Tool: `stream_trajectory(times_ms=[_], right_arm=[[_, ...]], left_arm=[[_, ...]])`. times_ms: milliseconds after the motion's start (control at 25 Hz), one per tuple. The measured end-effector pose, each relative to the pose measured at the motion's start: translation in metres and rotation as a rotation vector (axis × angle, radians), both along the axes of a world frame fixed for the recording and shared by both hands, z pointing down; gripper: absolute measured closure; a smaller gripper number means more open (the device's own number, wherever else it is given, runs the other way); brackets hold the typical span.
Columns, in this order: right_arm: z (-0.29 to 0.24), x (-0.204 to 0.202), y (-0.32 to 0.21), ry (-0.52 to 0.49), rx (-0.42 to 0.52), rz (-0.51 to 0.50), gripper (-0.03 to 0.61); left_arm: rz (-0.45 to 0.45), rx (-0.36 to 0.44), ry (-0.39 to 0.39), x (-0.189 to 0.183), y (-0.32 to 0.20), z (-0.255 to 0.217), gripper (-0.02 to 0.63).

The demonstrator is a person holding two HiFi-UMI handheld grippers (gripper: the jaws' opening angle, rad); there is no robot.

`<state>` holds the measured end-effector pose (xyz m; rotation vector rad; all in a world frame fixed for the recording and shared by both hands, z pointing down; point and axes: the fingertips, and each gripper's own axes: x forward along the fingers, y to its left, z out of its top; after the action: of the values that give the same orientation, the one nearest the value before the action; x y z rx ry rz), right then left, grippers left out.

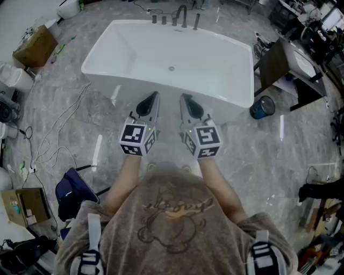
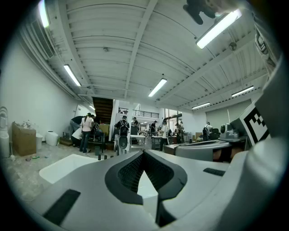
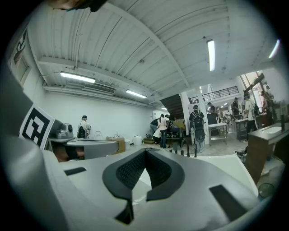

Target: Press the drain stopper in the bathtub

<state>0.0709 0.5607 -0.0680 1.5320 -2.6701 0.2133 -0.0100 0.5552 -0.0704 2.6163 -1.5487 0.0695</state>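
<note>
**Two shut grippers held side by side at the near side of a white bathtub**

Nearest, the left gripper (image 1: 151,102) and the right gripper (image 1: 187,102) are held level, close together and pointing to 12 o'clock at the near side of the bathtub (image 1: 215,64). In each gripper view the jaws are seen pressed together at the tips, with nothing gripped and nothing touched. The drain stopper (image 1: 171,68) is found at 12 o'clock from the jaws, on the tub's floor, in line with the gap between the two grippers and well apart from both. The taps (image 1: 181,16) are set on the far rim, also at 12 o'clock. On the grey marbled floor (image 1: 258,156), a blue bucket (image 1: 262,107) is seen at 3 o'clock by the tub's corner, a dark table (image 1: 277,64) at 2 o'clock and a cardboard box (image 1: 35,45) at 10 o'clock. Farther off, people (image 2: 86,131) are seen standing in a large hall under strip lights (image 2: 157,87).
</note>
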Motion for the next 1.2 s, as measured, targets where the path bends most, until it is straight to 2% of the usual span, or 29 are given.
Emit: stream_trajectory(times_ms=[280, 720, 1200], right_arm=[[0.002, -0.021, -0.005, -0.015, 0.014, 0.017, 0.578], [0.027, -0.056, -0.013, -0.019, 0.001, 0.118, 0.578], [0.042, -0.065, -0.057, -0.022, 0.004, 0.124, 0.578]], left_arm=[[0.028, -0.004, -0.008, -0.025, -0.005, 0.006, 0.609], [0.119, -0.023, -0.03, -0.072, -0.019, 0.029, 0.609], [0.128, -0.013, -0.01, -0.08, -0.063, 0.043, 0.609]])
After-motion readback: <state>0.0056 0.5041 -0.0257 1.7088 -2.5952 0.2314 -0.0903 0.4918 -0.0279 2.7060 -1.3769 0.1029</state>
